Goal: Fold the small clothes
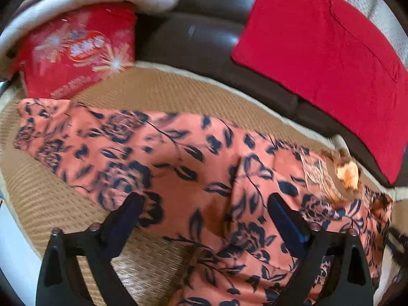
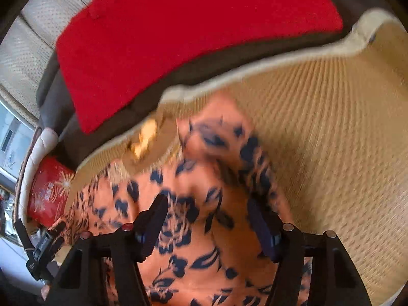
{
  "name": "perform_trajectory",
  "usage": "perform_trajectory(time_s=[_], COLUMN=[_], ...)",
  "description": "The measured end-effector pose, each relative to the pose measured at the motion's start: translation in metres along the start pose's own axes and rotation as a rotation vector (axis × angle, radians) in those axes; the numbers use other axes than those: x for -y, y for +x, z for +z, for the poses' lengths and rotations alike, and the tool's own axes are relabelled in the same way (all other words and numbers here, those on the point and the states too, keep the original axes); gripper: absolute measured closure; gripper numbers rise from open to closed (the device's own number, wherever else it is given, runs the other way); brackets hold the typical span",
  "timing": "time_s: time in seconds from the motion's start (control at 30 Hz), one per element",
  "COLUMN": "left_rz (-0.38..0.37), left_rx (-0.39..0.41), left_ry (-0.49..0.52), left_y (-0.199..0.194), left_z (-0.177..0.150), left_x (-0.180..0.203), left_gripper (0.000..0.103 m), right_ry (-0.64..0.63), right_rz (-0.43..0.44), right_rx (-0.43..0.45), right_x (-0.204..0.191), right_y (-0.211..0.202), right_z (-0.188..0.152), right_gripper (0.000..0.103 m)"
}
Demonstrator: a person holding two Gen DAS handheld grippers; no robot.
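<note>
In the left wrist view I am looking down over the orange floral garment (image 1: 178,163), which is lying spread across the woven mat (image 1: 158,89) from the far left to the near right, with its near right part bunched and creased. The left gripper (image 1: 204,204) is angling down over the garment's near edge with its jaws standing wide apart; nothing is pressing against either pad, so it is gripping nothing. To do this step well, I judge I should be lowering the fingers (image 1: 127,214) onto a single layer at the hem, not a bunched handful, so the fold comes out flat. Far behind, a red cloth (image 1: 326,58) is lying on the dark sofa (image 1: 204,33), and a red patterned cushion (image 1: 79,48) is sitting at the far left, well apart from the work. In the right wrist view I am seeing the same garment (image 2: 204,242) rising in a rumpled peak just ahead of the right gripper (image 2: 206,216), which is tilting steeply down at it. Its jaws are apart, narrower than the left's, with the fabric lying between and beneath them; I cannot see either pad pinching the cloth, though blur is making the right fingertip's contact hard to judge. The left gripper (image 2: 43,250) is showing at the near left edge. I reckon both hands should be taking matching corners before lifting, or the fold will be skewing.
</note>
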State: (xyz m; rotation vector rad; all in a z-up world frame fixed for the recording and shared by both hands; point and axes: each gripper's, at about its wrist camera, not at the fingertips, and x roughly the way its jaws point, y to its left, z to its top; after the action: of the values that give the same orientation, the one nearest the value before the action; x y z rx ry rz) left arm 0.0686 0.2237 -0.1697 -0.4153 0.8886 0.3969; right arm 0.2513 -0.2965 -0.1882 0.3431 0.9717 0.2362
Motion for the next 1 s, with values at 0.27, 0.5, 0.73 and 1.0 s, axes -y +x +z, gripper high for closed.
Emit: perform_trajectory(time_s=[0.27,0.5,0.73,1.0], left_rz=[0.045,0.098,0.242,0.276], left_rx=[-0.033,-0.017,-0.067,-0.048], left_ry=[0.109,0.191,0.244,0.269], left_y=[0.019,0.022,0.041,0.031], left_z=[-0.008,-0.015,-0.022,-0.024], left_x=[0.036,0.059,0.06,0.061], left_gripper=[0.028,0.028,0.026,0.023], right_ry=[0.051,-0.033,0.012,0.062], right_rz=[-0.011,-0.115,-0.214,-0.215], right_rx=[0.035,0.007,0.021,0.049], right_x=[0.005,-0.021,-0.005,-0.008], right_y=[-0.003,0.031,0.042,0.03], right_z=[0.026,0.018,0.025,0.023], right_gripper=[0.022,0.031,0.067,0.062])
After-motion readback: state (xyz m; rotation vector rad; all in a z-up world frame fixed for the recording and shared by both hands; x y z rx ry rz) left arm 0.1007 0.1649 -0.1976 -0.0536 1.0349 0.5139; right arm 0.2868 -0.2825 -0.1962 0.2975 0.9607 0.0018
